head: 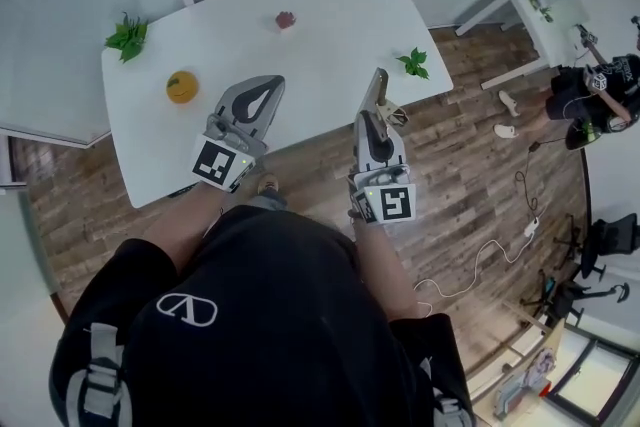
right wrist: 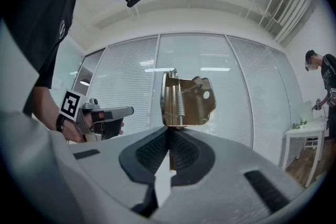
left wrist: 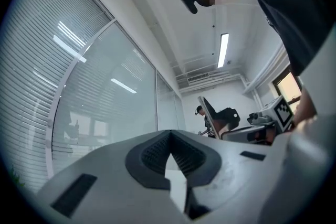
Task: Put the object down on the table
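Observation:
A brass-coloured metal clip with a coil spring (right wrist: 186, 100) sticks up out of my right gripper (right wrist: 169, 131), whose jaws are shut on its lower edge. In the head view that clip (head: 379, 87) is held in the air over the near right edge of the white table (head: 330, 45), beyond the right gripper (head: 372, 118). My left gripper (head: 273, 83) hovers over the table's near side, shut with nothing in it. Its pads (left wrist: 157, 152) meet at the tip and it points up toward the ceiling.
On the table lie a leafy green sprig (head: 127, 37), an orange (head: 181, 86), a small red item (head: 285, 19) and another green sprig (head: 414, 63). A second white table (head: 530, 10) and a person (head: 598, 93) are at the right. A white cable (head: 480, 260) lies on the wooden floor.

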Tool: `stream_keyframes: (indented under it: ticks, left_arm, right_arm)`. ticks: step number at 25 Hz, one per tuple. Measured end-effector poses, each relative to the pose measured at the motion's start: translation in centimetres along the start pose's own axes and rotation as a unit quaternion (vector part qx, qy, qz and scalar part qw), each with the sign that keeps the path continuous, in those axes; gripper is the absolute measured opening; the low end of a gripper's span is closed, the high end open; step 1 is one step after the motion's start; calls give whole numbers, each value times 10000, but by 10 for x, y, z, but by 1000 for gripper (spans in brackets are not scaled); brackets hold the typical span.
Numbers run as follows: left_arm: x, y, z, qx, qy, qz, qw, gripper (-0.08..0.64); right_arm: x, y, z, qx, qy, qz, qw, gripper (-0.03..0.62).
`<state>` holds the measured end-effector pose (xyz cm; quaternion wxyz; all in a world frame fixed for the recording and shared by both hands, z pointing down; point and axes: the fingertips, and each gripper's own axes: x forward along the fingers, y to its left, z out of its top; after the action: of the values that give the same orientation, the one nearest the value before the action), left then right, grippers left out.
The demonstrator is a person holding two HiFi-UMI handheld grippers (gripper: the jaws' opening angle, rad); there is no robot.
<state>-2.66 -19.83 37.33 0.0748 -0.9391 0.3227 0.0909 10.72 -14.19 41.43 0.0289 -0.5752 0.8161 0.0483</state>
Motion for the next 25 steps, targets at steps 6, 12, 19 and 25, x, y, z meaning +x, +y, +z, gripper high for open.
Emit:
stream_keyframes:
  ticks: [6, 12, 19, 25]
  left_arm:
    - [23, 26, -14, -67, 81, 26, 9999, 5]
    - [48, 34, -15, -79, -61, 249, 9996, 5]
    - [65, 33, -29, -106, 164, 392, 9990, 5]
    - [62, 35, -45, -166, 450, 531, 9974, 5]
  right_arm:
    - [37, -9, -8, 98, 104, 138, 9998, 5]
    - [59, -28, -16, 221, 167, 441, 9986, 5]
    - [89, -54, -70, 1536, 798, 986, 9800, 5]
    - [118, -59, -161, 3682, 1838, 1346, 9014, 5]
